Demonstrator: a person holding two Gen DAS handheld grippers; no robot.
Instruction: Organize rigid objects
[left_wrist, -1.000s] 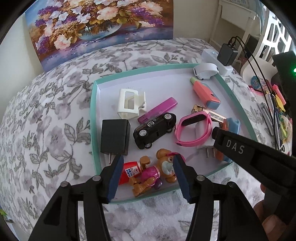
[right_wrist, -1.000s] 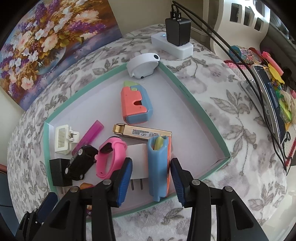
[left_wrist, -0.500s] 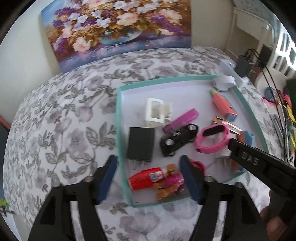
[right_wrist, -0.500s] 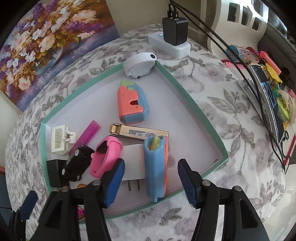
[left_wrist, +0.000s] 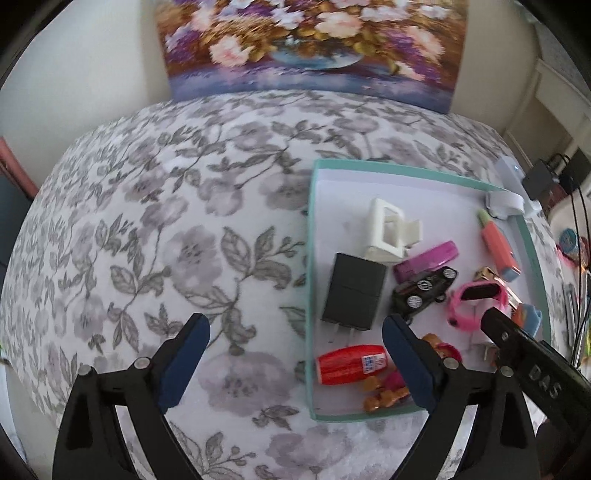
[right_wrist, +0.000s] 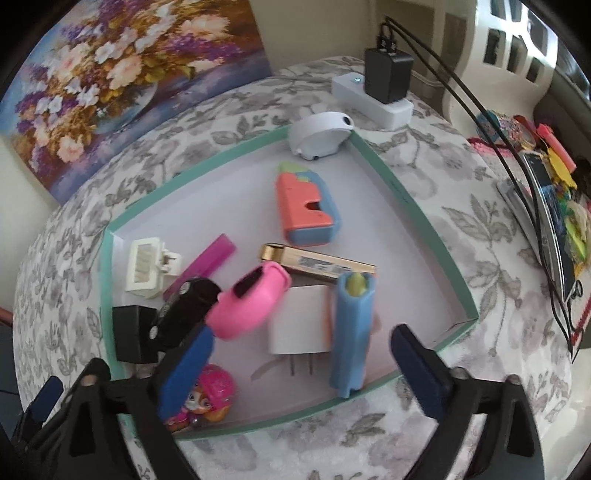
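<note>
The left tongs are opening, their blue pads spread wide with nothing pinched between them; they hang over the flowered cloth and the left wall of the teal-rimmed tray, the right pad just over the tray's near left corner. The right tongs are also opening and spread wide. The blue toy case and the white plug adapter lie on the tray floor between the pads, and no pad presses on either.

In the left wrist view the tray sits at 3 o'clock. Inside it, a black charger lies near the left wall, with a cream clip at its 1 o'clock and a red bottle-shaped toy at its 6 o'clock. A black toy car lies just right of the charger, a purple bar touching it above, and a pink wristband at its 3 o'clock.

In the right wrist view a coral and blue toy lies in the middle of the tray, a gold-capped flat box at its 6 o'clock, and a pink-hatted pup figure at the near rim. A white rounded gadget sits on the tray's far corner. A flower painting leans at 11 o'clock.
</note>
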